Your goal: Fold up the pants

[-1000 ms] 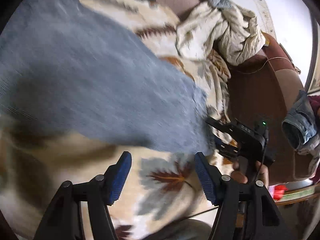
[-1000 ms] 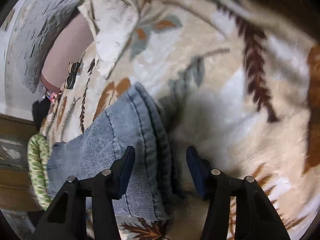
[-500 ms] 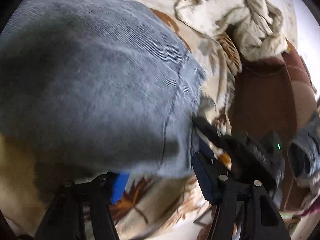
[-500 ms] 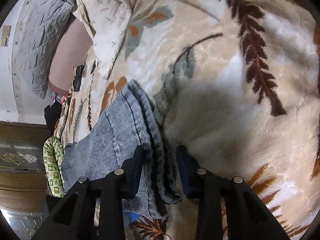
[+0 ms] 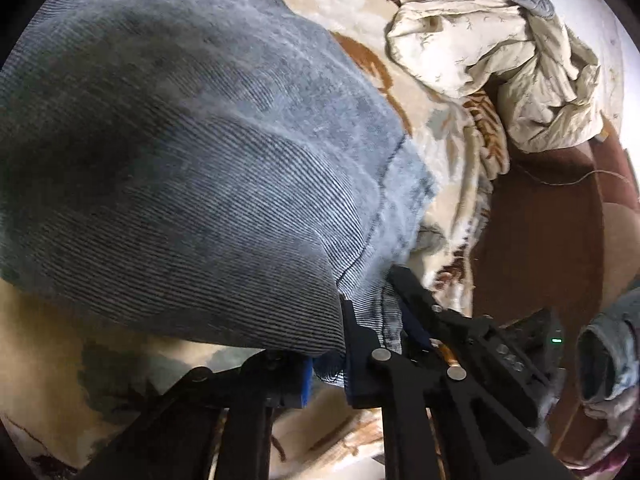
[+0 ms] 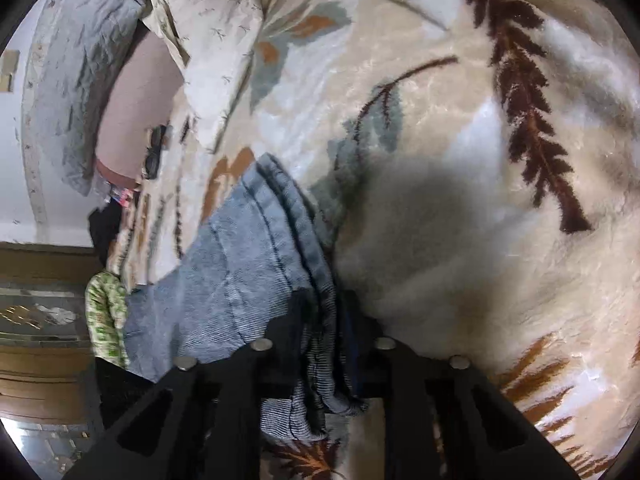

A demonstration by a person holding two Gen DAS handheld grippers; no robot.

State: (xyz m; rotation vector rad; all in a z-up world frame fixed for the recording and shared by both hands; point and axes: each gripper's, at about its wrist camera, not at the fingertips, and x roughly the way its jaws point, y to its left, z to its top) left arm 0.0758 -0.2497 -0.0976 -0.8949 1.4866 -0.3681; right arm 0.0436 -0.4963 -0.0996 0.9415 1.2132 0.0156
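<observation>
Blue denim pants point(image 5: 192, 168) lie on a cream leaf-patterned blanket point(image 5: 444, 136) and fill most of the left wrist view. My left gripper point(image 5: 326, 364) is shut on the near edge of the pants. In the right wrist view the pants point(image 6: 240, 268) show their stacked hem edges. My right gripper point(image 6: 320, 332) is shut on those hem layers, which bunch between the fingers. The right gripper also shows in the left wrist view point(image 5: 408, 308), close beside the left one on the same denim edge.
A crumpled cream sheet point(image 5: 500, 60) lies at the far end of the bed. Brown furniture point(image 5: 552, 248) and another denim garment point(image 5: 612, 352) are to the right. In the right wrist view, a grey quilt point(image 6: 76, 80), a pink pillow point(image 6: 132, 112) and a green patterned item point(image 6: 104, 312) sit left.
Both grippers moved onto the pants edge and closed: open a second ago, now clamped on denim. The pants fill more of the left view and the hem is drawn between the right fingers.
</observation>
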